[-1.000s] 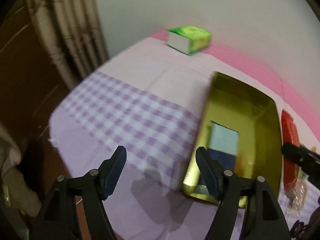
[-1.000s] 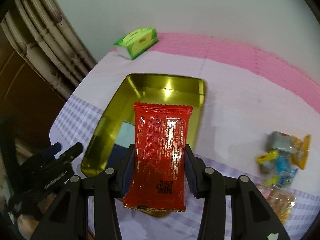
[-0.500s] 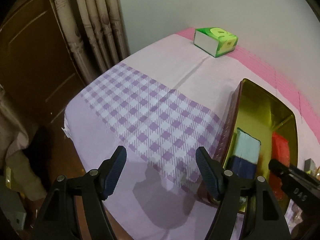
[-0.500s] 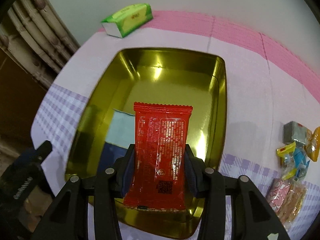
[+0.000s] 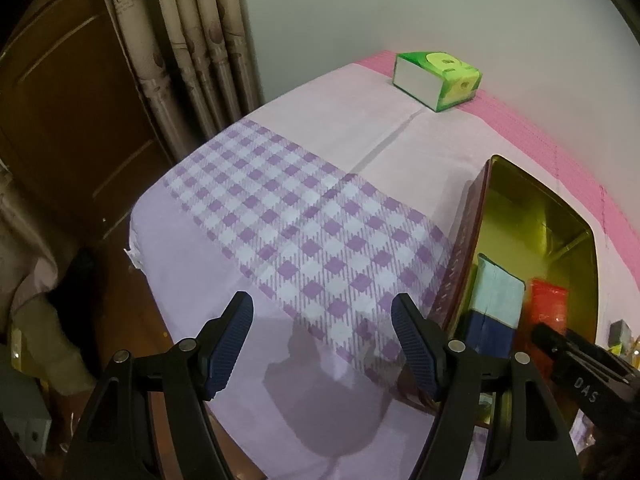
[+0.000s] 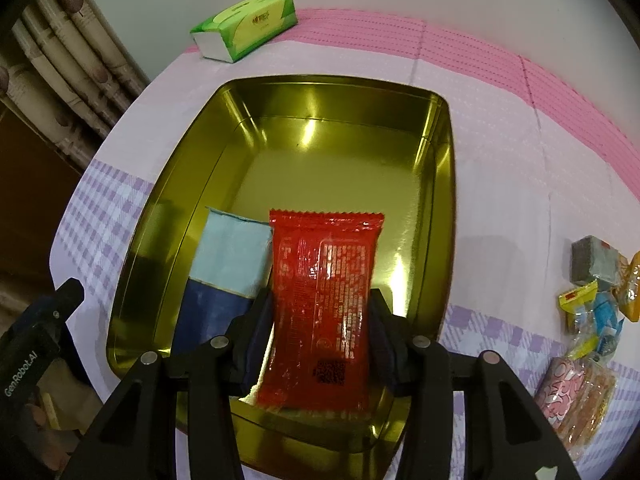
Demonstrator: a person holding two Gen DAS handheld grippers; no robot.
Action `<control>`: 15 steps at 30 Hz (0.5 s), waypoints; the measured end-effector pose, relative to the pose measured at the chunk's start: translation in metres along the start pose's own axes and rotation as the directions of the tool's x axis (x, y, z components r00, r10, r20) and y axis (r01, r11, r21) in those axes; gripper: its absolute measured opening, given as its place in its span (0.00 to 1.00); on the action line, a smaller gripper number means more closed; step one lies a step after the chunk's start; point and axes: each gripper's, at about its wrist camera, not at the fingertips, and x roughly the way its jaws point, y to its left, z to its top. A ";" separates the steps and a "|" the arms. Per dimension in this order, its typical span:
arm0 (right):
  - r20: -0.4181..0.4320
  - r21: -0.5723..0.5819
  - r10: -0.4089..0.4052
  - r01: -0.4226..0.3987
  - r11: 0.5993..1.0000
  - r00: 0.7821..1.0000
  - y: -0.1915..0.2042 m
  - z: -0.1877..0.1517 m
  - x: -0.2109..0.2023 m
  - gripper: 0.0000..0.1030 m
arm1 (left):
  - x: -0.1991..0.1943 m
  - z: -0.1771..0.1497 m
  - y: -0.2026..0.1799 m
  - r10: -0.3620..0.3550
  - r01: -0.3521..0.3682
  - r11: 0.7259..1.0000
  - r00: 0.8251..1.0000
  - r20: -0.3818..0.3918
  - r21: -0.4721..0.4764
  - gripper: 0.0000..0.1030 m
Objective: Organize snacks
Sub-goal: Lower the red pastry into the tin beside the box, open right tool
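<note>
Right hand-held gripper [image 6: 320, 320] has just been easing open, pads around the red snack packet [image 6: 324, 300], low inside the gold tin [image 6: 444, 184], right of the blue packet [image 6: 224, 272]. Light, crinkly, slippery foil; side edges look best. Left hand-held gripper [image 5: 322, 344] spread, empty.

The tin [image 6: 444, 184] is shiny gold metal with mirror glints. The red packet [image 6: 324, 292] is glossy, crinkled plastic film. The cloth [image 5: 304, 240] is matt woven fabric. The tissue pack [image 6: 248, 24] has smooth, slightly glossy wrap. The gripper pads [image 5: 230, 344] are ribbed, matt.
</note>
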 end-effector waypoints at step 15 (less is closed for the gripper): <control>0.070 -0.036 0.038 -0.036 0.999 0.997 -0.002 -0.009 -0.030 0.50 | -0.003 -0.001 -0.008 -0.002 0.002 1.000 1.000 0.011 0.032 0.70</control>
